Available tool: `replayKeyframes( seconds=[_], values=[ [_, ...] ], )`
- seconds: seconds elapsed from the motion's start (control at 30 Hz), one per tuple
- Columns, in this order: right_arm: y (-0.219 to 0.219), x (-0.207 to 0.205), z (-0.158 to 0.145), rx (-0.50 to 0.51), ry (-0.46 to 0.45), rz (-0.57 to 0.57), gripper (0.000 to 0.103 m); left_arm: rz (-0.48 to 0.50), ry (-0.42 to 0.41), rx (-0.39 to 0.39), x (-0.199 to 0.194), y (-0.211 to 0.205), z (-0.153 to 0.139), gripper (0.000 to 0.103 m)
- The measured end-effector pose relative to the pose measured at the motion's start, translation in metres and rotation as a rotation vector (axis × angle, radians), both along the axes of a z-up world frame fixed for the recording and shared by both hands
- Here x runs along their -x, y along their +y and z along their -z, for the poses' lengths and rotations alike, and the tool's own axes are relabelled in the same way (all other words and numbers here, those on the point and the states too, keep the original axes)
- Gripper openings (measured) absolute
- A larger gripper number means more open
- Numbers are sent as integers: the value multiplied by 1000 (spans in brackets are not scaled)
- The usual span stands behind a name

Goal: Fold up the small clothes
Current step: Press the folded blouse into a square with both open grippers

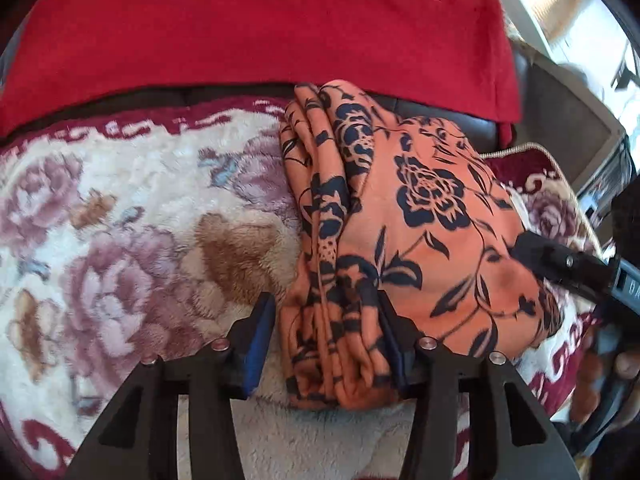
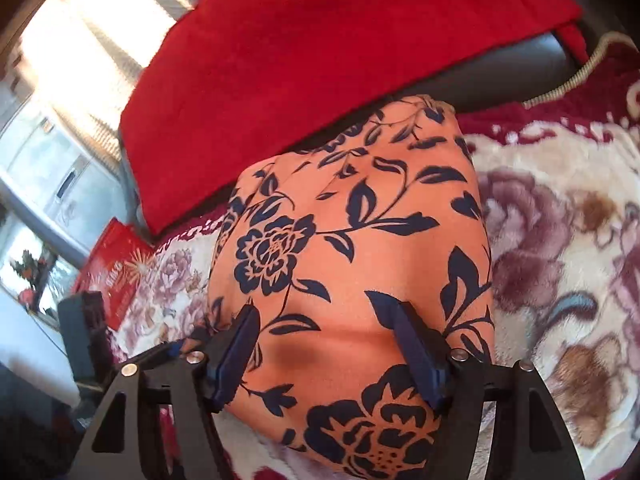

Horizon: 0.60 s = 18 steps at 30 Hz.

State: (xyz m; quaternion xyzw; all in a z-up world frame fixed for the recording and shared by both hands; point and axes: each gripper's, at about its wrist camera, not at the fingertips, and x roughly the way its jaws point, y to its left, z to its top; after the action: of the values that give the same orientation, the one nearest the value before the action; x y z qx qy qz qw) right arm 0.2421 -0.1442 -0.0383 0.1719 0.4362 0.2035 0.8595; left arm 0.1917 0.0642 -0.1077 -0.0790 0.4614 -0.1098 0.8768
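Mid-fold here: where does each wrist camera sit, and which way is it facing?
Left wrist: on the left tool, angled down at the layered edge of the orange floral garment; the right tool and a fingertip show at right.
Right wrist: on the right tool, angled down over the garment's smooth top; no hand visible.
Shared: the garment, floral blanket, red cloth.

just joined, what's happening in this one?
A person is folding an orange floral garment on a plush flowered blanket, with a handheld gripper in each hand. The garment lies bundled in layered folds. The left gripper straddles its folded edge, jaws apart and not pinching. The right gripper hangs over the garment's flat top, jaws wide, with nothing gripped. A red cloth lies behind, untouched.
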Motion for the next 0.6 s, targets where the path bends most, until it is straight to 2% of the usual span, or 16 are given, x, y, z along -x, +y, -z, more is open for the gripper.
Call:
replayKeyframes(
  seconds=[0.07, 0.17, 0.23, 0.3, 0.4, 0.5, 0.6],
  values=[
    [-3, -1, -9, -19, 10, 14, 73, 11, -18, -48, 7, -5, -4, 52],
    [-10, -2, -22, -49, -42, 45, 73, 2, -19, -30, 12, 0, -4, 56],
    [-16, -8, -13, -46, -26, 75, 85, 0, -23, -29, 13, 3, -2, 56],
    [-16, -18, 12, -38, 60, 62, 86, -6, -27, -56, 12, -4, -2, 60],
    [-4, 2, -5, 62, -3, 76, 85, -46, -46, -110, 13, -6, -7, 68],
    [9, 35, -27, 91, -75, 65, 85, -86, -92, -163, 35, -5, -26, 75],
    [14, 68, -32, 131, -110, 58, 85, -101, -124, -182, 55, -5, -44, 79]
  ],
)
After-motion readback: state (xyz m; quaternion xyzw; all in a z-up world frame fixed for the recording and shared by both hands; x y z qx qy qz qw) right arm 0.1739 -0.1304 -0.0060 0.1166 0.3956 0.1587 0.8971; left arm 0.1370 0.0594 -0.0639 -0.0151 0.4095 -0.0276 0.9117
